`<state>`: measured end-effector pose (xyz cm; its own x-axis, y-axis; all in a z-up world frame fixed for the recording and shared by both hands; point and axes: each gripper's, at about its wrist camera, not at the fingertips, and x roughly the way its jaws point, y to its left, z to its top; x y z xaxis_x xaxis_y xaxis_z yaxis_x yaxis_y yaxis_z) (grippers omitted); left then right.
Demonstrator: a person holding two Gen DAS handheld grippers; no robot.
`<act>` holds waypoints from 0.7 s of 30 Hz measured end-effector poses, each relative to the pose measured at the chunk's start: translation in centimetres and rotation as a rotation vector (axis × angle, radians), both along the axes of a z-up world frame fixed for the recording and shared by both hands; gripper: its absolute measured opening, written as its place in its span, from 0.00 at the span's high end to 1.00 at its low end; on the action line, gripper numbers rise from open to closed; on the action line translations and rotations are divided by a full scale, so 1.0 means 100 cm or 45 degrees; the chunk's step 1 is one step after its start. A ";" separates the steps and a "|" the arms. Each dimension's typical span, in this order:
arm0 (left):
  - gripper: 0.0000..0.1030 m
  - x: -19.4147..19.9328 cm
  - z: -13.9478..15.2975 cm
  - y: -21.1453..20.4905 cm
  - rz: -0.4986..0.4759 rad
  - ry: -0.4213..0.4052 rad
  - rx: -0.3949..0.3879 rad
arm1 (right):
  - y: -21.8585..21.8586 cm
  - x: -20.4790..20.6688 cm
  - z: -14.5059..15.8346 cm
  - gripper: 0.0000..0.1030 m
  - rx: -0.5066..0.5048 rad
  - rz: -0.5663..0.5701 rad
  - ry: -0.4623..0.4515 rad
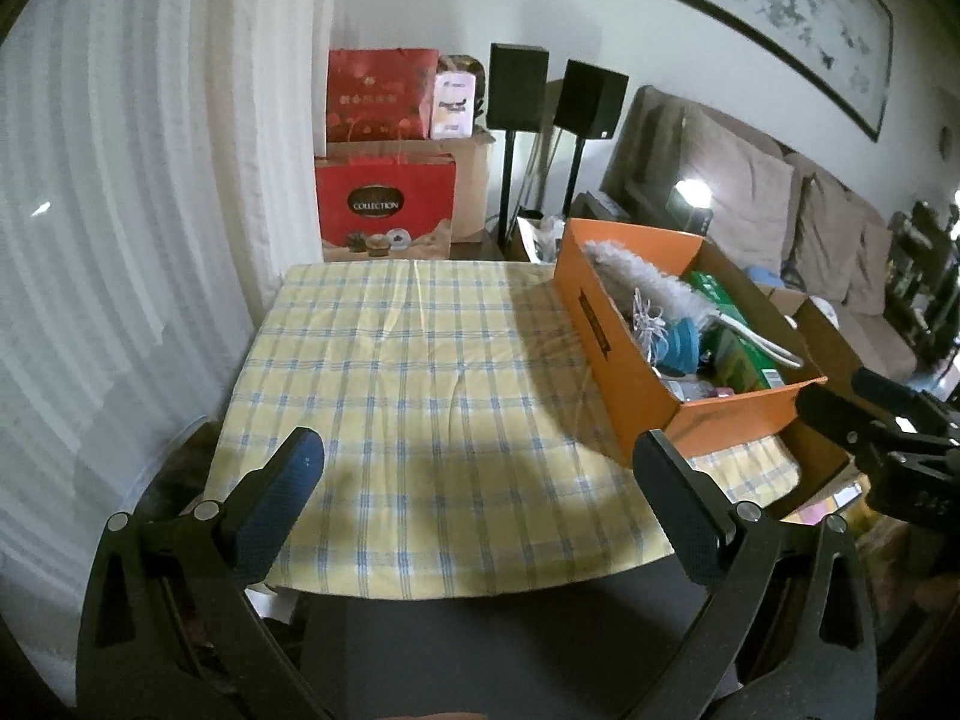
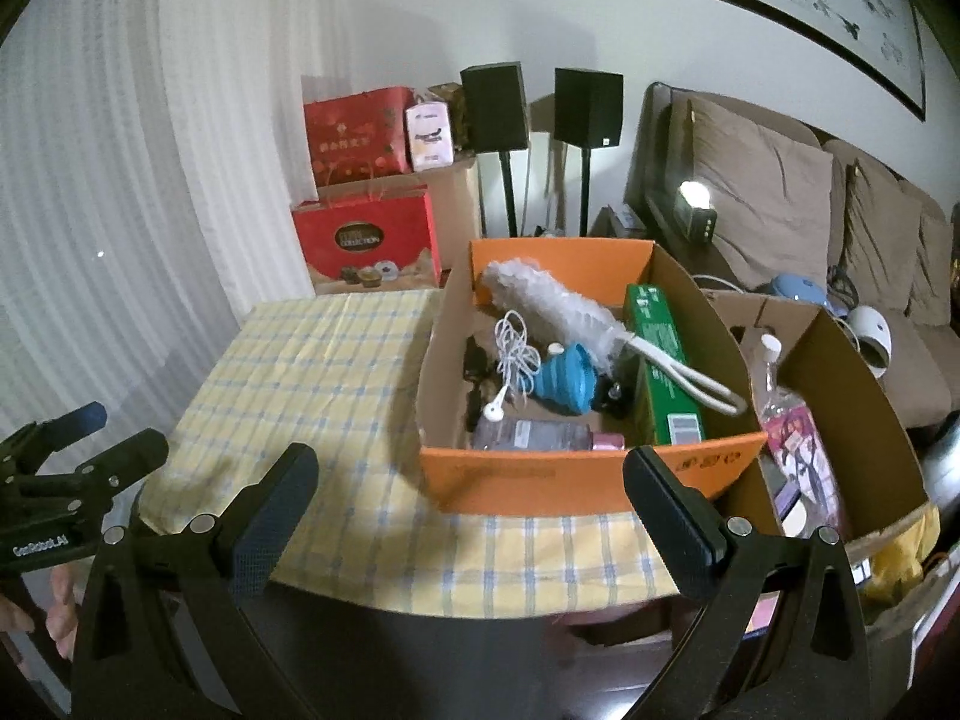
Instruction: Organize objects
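Nearest, left gripper (image 1: pixel 478 456): fingers spread wide, holding nothing, hanging above the near edge of the table. Right gripper (image 2: pixel 471 468): likewise spread wide and empty, over the near table edge, facing the orange box. Table (image 1: pixel 420 360): covered by a yellow and blue checked cloth; the whole left and middle stretch lies bare to the far edge, the near edge curving over dark floor. Orange box (image 2: pixel 528 480): open-topped, standing on the right part of the cloth, its near wall close to the right gripper's fingertips; dark printing on the wall, unreadable. Contents: grey fluffy duster (image 2: pixel 552 300) with a white loop handle, white earphone cable (image 2: pixel 516 354), blue ribbed funnel-shaped item (image 2: pixel 570 381), green carton (image 2: pixel 666 372) standing along the right wall, a flat dark packet (image 2: pixel 528 435). Brown cardboard box (image 2: pixel 852 396): just right of the orange one, holding a clear bottle (image 2: pixel 771 378). Beyond the far edge: red gift bag (image 1: pixel 384 204) marked "COLLECTION", two black speakers (image 1: pixel 519 87) on stands, a sofa (image 1: pixel 780 210). The left gripper's body reads "GenRobot.AI".
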<state>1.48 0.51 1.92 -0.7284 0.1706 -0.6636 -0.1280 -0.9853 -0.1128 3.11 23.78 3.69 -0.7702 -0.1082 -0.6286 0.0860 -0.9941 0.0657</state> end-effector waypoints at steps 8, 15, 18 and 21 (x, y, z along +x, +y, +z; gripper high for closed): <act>0.00 0.015 0.001 -0.002 0.011 0.008 -0.016 | -0.006 0.017 -0.002 0.00 0.012 0.004 0.009; 0.00 0.022 0.006 -0.005 0.025 0.021 -0.020 | -0.009 0.029 0.000 0.00 0.040 -0.017 0.043; 0.00 0.024 0.007 -0.003 0.031 0.033 -0.030 | -0.009 0.031 0.000 0.00 0.040 -0.023 0.045; 0.00 0.026 0.007 -0.004 0.035 0.038 -0.026 | -0.006 0.031 0.000 0.00 0.026 -0.028 0.044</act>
<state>4.05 0.15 2.65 -0.7522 0.1368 -0.6446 -0.1038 -0.9906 -0.0892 6.19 23.18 3.72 -0.7936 -0.0787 -0.6034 0.0663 -0.9969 0.0429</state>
